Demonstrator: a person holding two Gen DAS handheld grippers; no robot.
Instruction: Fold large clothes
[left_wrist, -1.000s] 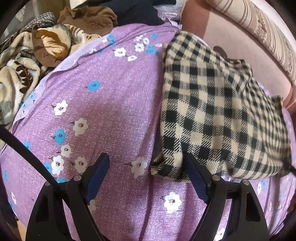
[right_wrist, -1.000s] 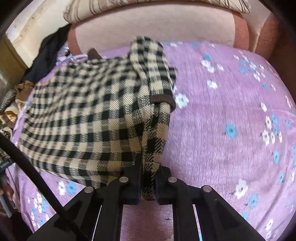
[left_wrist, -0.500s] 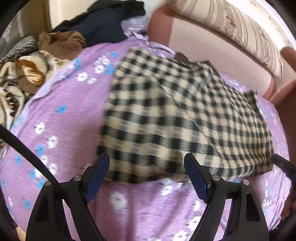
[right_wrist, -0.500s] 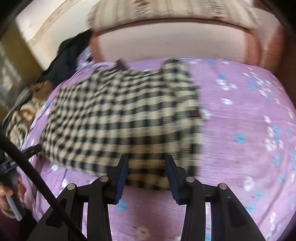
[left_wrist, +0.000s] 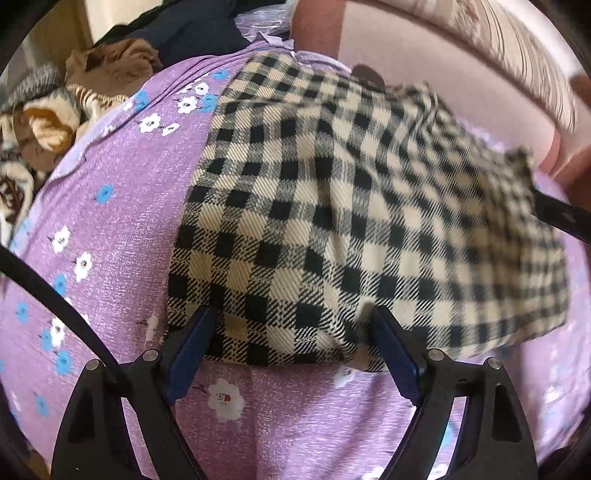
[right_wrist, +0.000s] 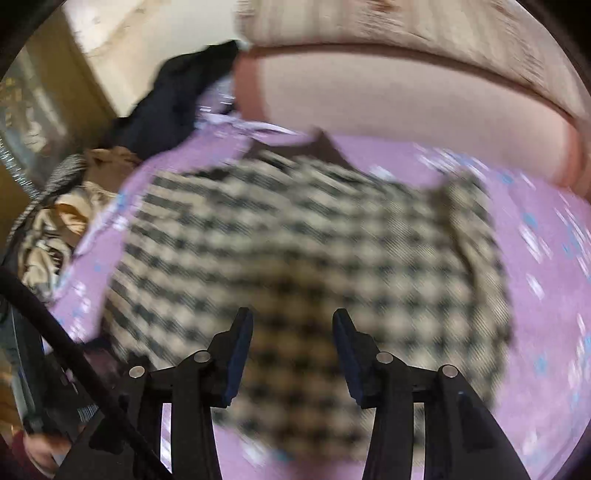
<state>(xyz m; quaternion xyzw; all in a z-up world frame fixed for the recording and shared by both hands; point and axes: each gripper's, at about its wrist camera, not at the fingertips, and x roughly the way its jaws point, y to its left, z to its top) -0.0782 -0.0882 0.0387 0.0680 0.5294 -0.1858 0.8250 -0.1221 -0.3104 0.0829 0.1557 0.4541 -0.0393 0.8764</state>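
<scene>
We are holding our left gripper (left_wrist: 291, 345) wide over the checked shirt (left_wrist: 351, 221) on the bed (left_wrist: 122, 221); our right gripper (right_wrist: 292, 345) has just been letting go

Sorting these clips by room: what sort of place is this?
Probably a bedroom or living room at home. A checked garment lies on a purple flowered sheet before a pink padded backrest, with more clothes piled at the side.

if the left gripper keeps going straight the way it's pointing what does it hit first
Most likely the near hem of the checked garment, which lies between the open left gripper fingers; depth is unclear, so the purple floral bedsheet underneath follows.
</scene>
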